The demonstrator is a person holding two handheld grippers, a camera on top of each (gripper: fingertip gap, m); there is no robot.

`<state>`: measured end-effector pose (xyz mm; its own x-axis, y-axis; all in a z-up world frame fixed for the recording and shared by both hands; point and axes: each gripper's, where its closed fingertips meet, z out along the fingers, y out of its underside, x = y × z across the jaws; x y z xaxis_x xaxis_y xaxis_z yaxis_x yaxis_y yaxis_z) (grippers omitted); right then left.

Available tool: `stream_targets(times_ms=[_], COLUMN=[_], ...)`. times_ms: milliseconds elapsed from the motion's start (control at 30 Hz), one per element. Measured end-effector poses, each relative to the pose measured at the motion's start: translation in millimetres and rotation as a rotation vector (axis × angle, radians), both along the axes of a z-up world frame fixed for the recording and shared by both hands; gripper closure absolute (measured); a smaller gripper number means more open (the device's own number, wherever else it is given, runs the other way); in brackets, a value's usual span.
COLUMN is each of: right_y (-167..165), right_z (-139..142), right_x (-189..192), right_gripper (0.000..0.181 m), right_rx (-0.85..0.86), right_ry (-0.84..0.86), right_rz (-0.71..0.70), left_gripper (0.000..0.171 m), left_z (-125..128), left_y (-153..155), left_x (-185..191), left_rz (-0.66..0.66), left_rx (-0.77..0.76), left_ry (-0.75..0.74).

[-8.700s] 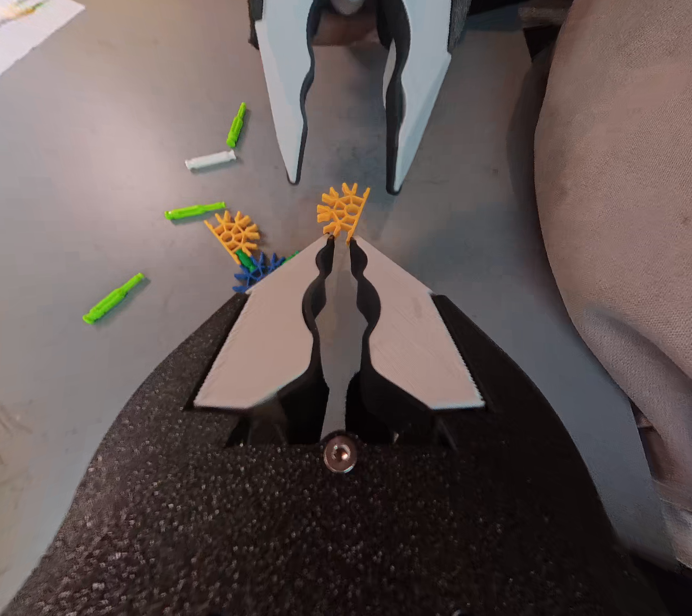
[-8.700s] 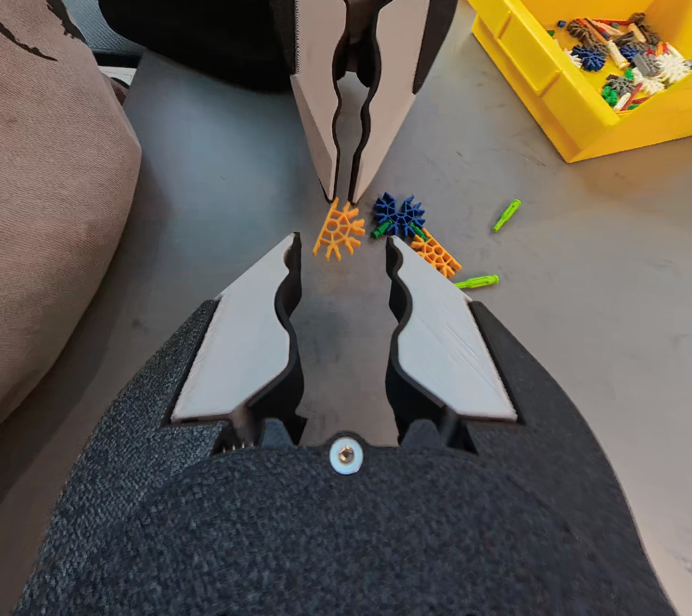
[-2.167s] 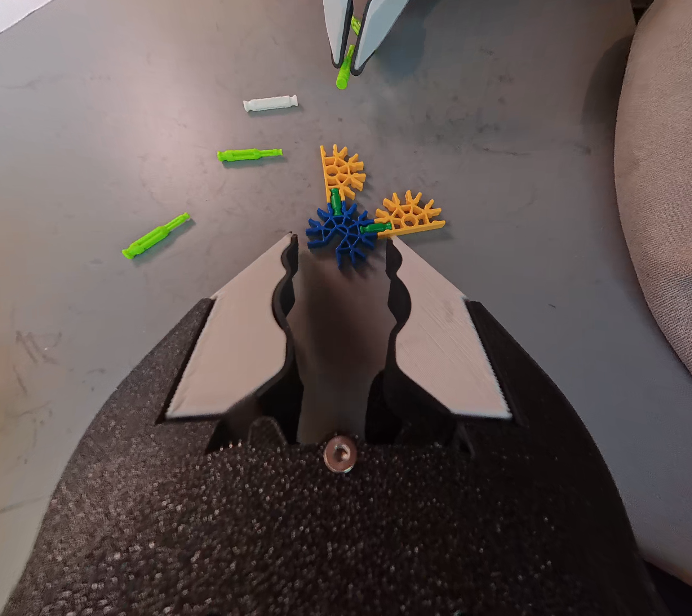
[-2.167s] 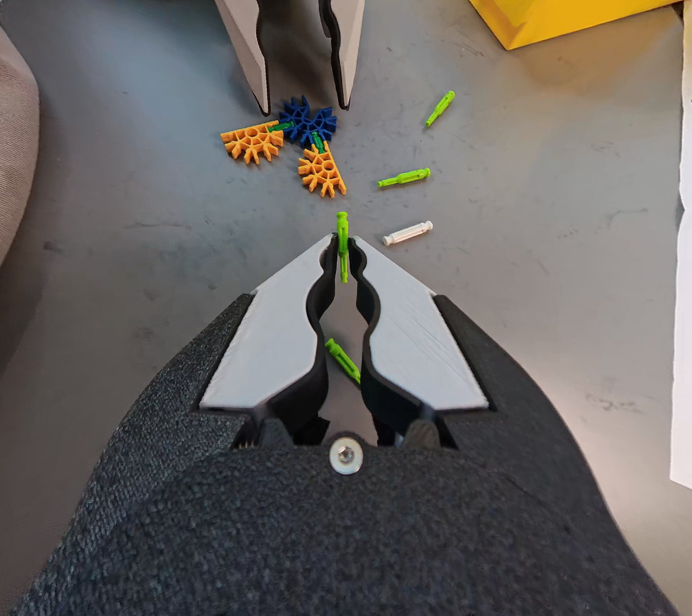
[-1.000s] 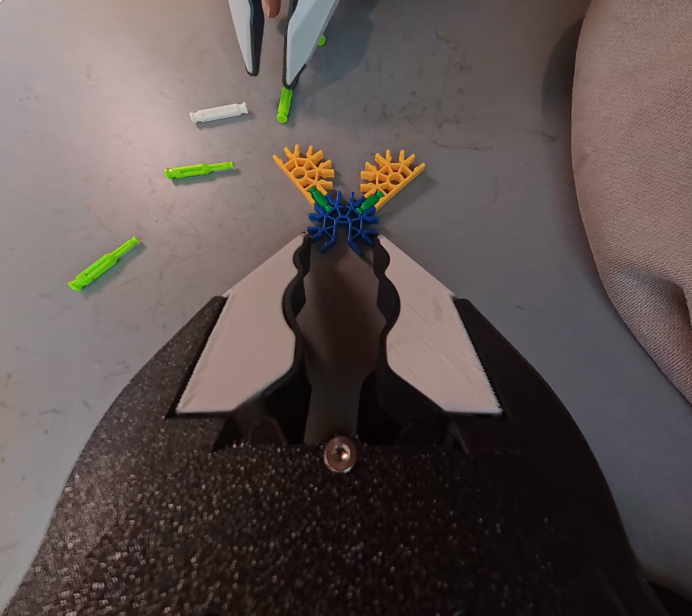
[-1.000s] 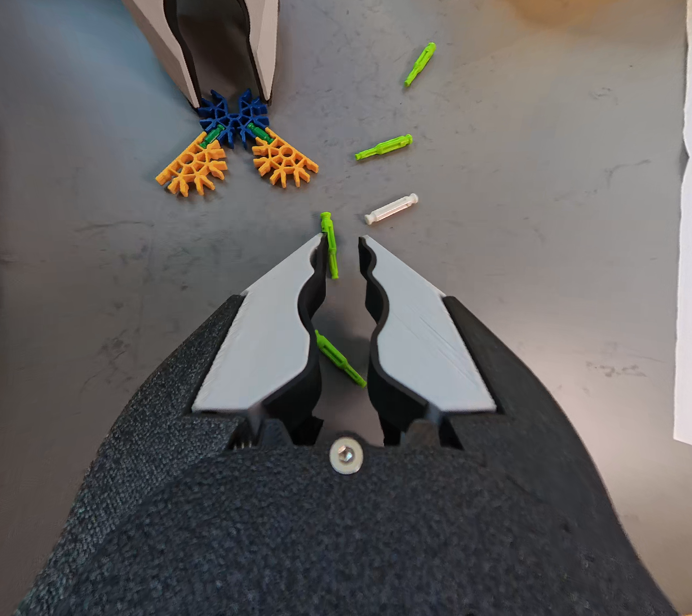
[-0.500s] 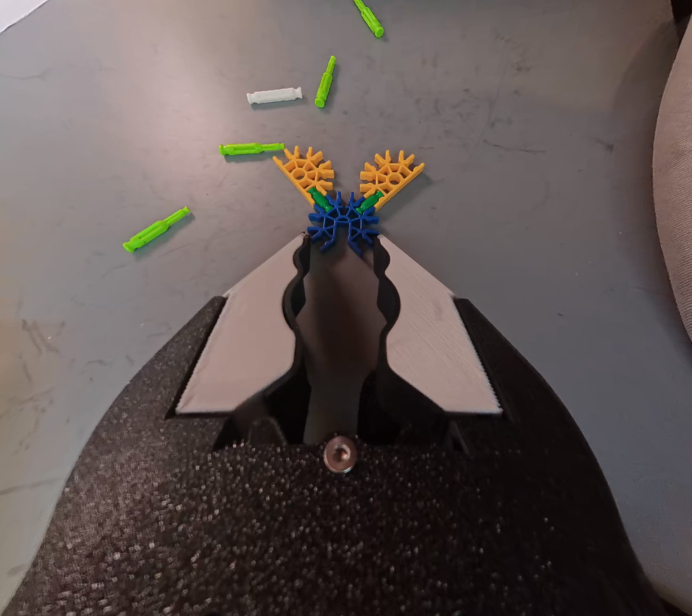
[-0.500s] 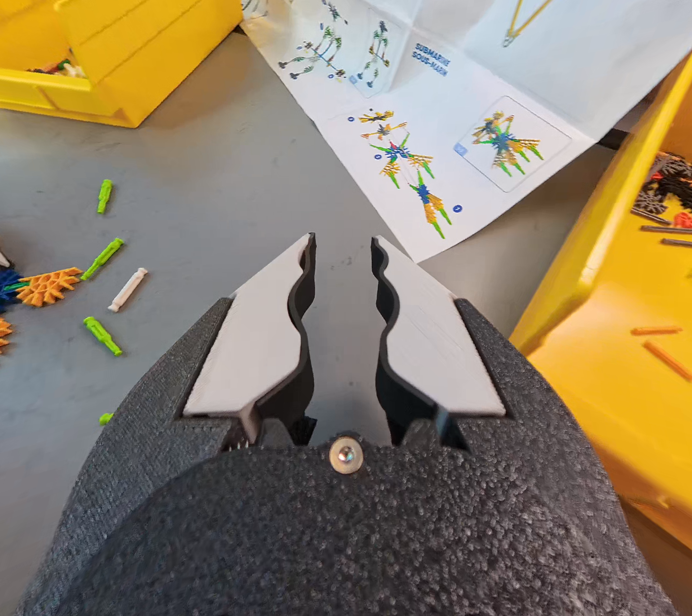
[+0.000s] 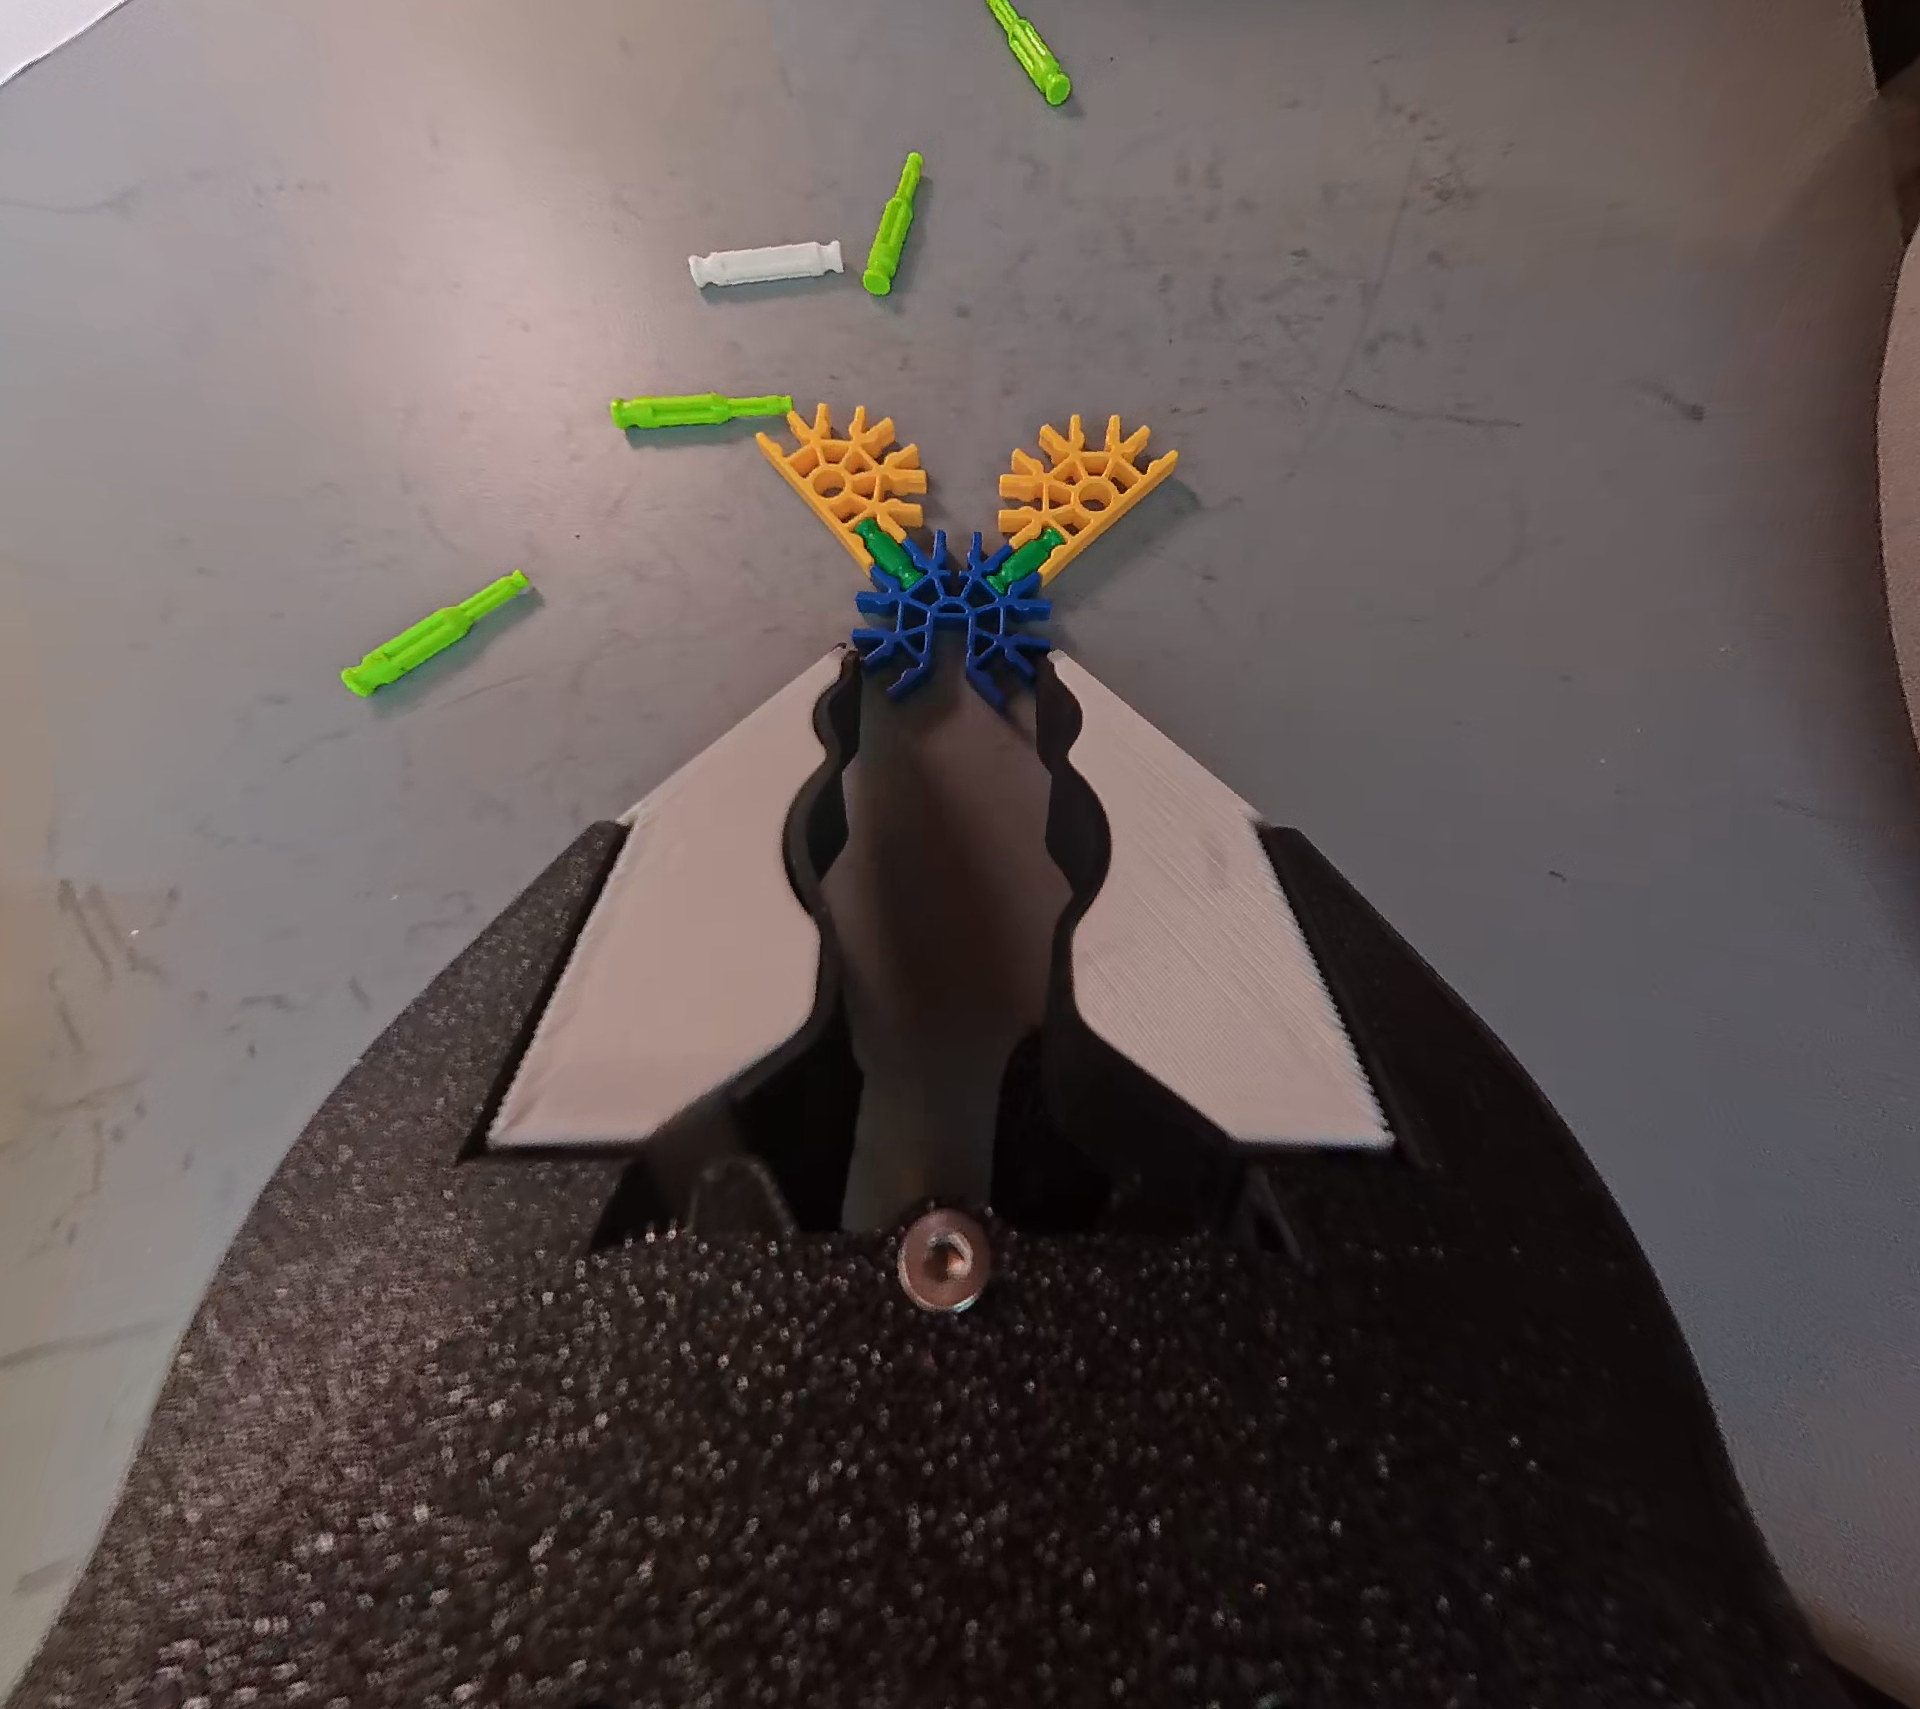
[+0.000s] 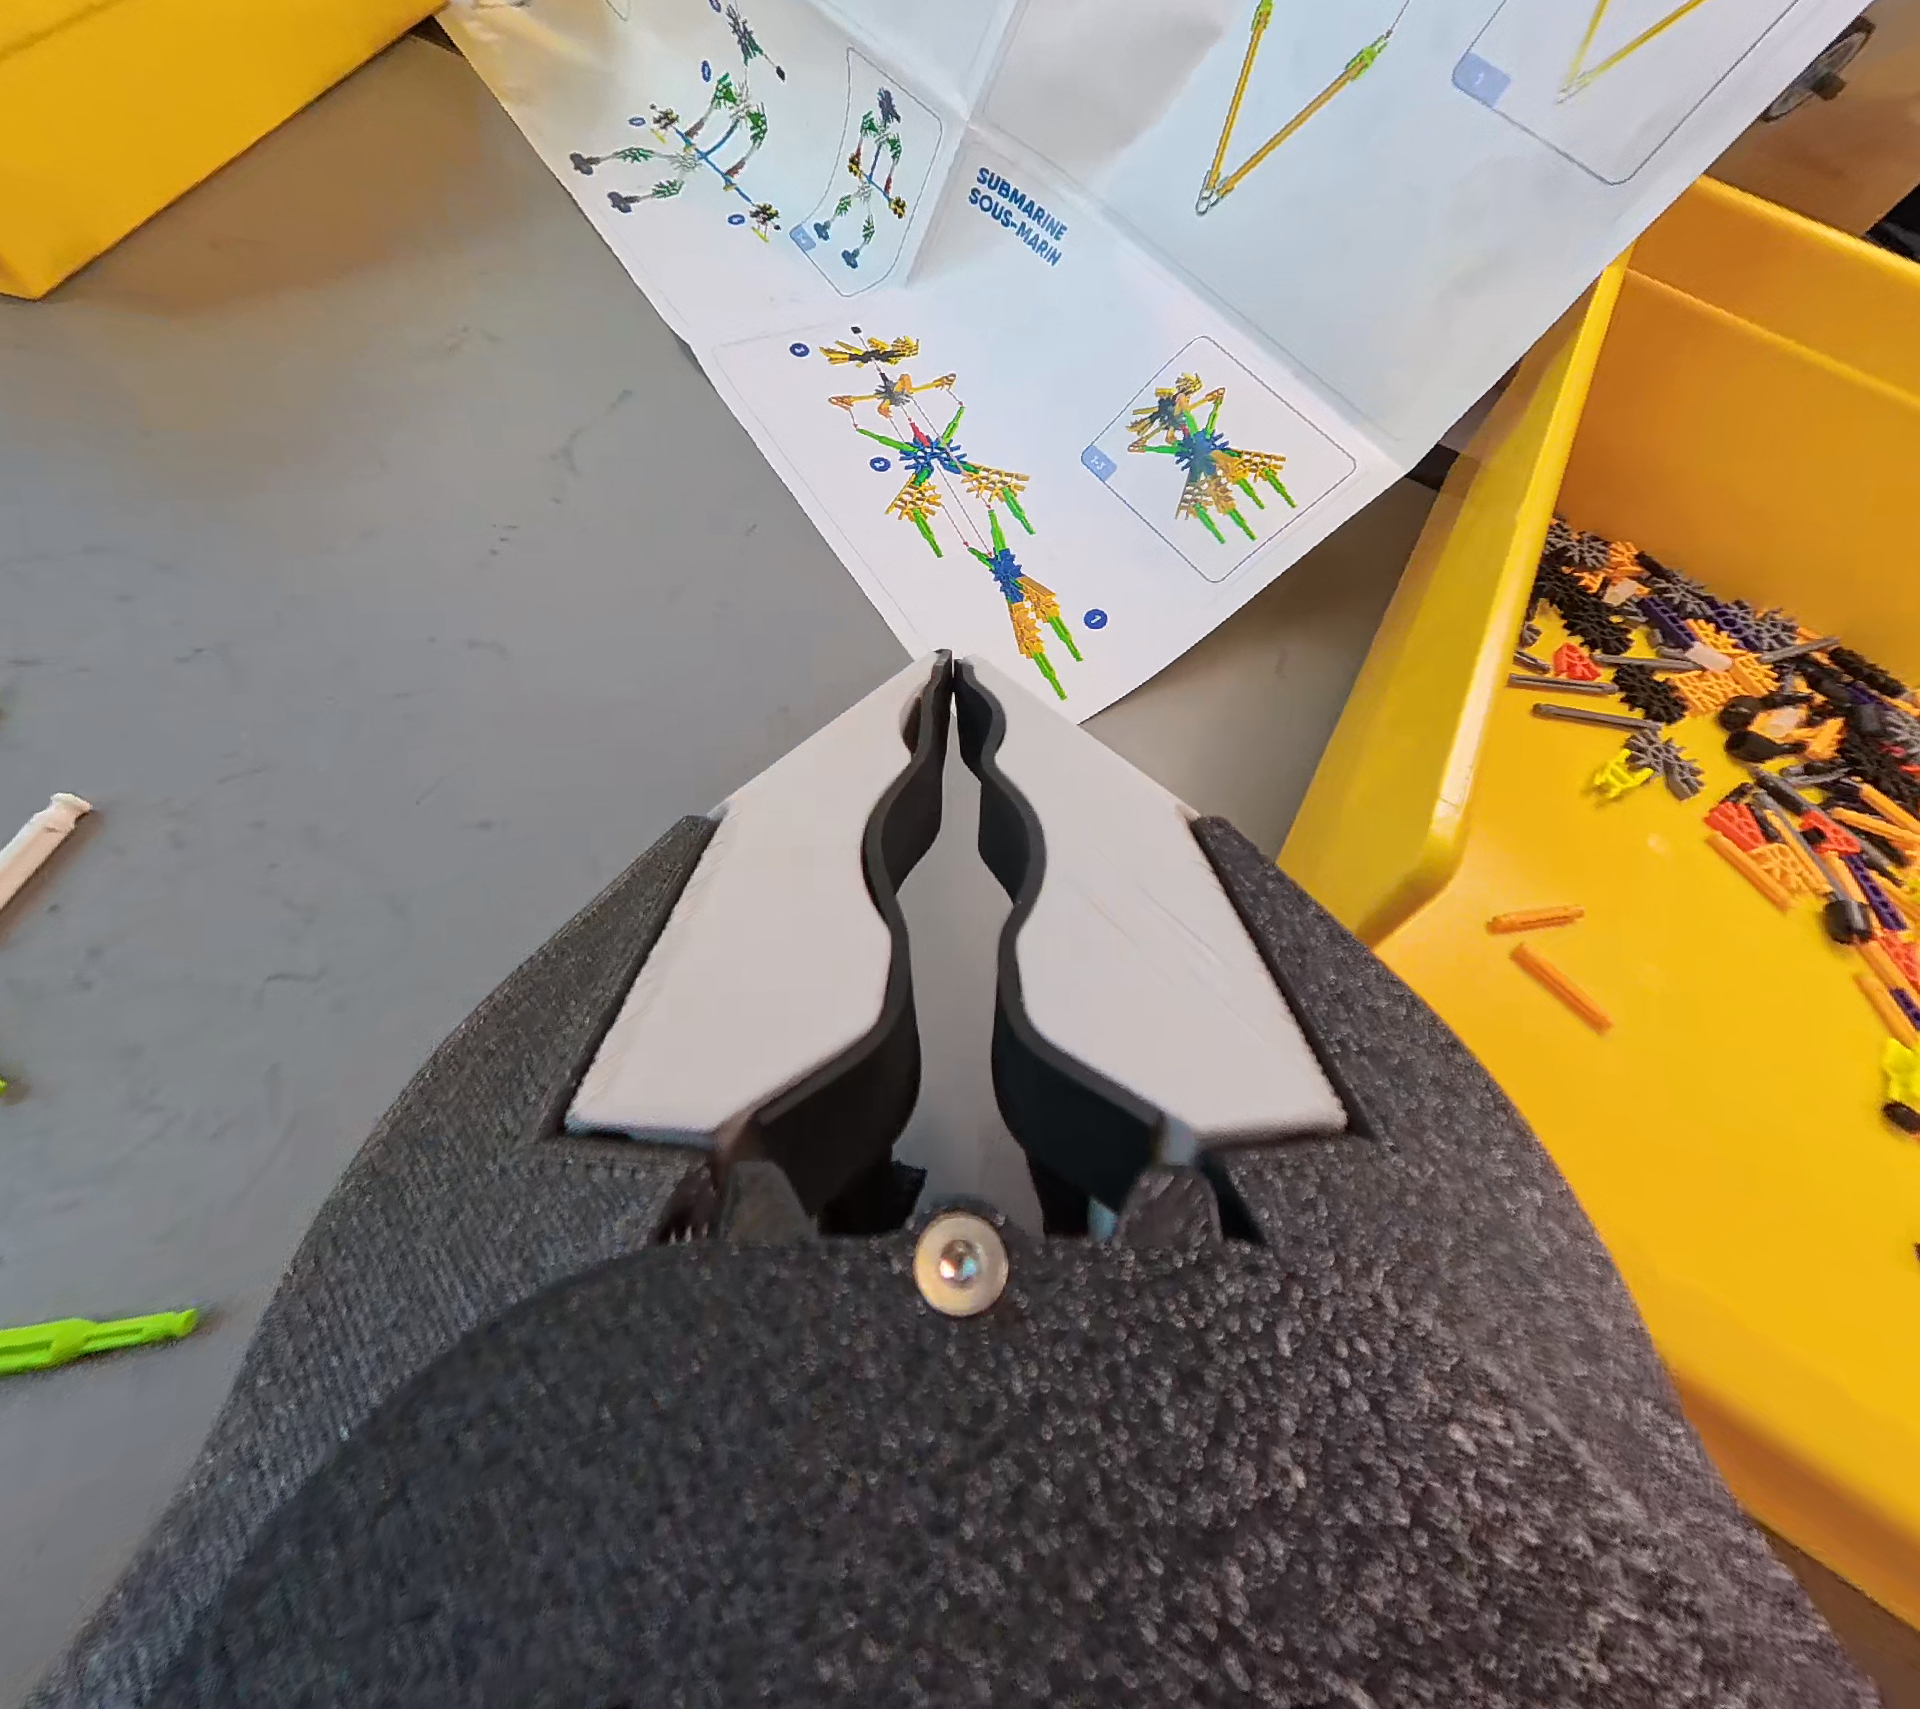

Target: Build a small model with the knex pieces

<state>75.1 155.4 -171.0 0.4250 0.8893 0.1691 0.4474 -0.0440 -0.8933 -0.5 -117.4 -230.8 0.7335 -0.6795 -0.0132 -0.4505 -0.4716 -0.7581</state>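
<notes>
the left gripper has its jaws parted around the blue connector, fingertips at its sides on the grey table; whether they actually press it i cannot tell. two short dark green rods join the blue piece to two orange fan connectors, spread in a v. lime rods and a white rod lie scattered beyond. the right gripper is closed on nothing, tips meeting above the edge of an instruction sheet, beside a yellow bin of mixed pieces.
</notes>
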Motion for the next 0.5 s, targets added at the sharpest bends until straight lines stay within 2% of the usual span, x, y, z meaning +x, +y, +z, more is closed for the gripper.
stream_targets(times_ms=[500], right_y=[2], right_z=[0], right_x=[8], right_gripper=[0.181], right_rx=[-0.014], right_ry=[-0.003], right_rz=[-0.001], left_gripper=[0.138], left_z=[0], left_y=[0], left_x=[0], left_rz=[0.001], left_rx=[0.009], left_ry=[0.007])
